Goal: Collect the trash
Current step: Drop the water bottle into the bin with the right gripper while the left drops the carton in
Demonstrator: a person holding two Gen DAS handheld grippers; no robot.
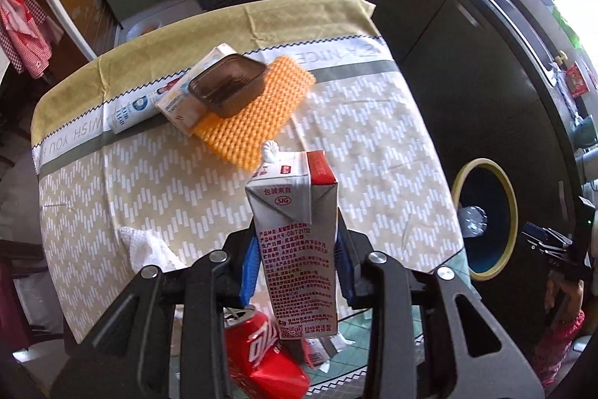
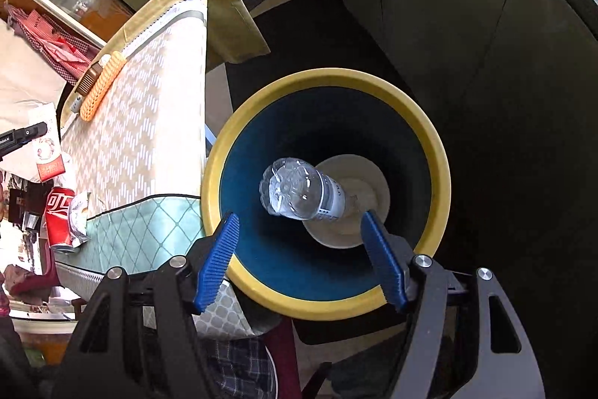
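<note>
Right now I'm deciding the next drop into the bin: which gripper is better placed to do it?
Left. The left gripper is shut on the milk carton, lifted off the table. The right gripper hangs open over the yellow-rimmed bin, where the plastic bottle already lies.

Your left wrist cam looks forward and down across the table (image 1: 179,182) from its near edge, close above the cloth. Your right wrist cam hangs beside the table, aimed almost straight down into the yellow-rimmed bin (image 2: 437,152), close over its mouth. Shared: bin (image 1: 510,189), red can (image 1: 261,358) (image 2: 58,215), orange mat (image 1: 258,107) (image 2: 102,83).
</note>
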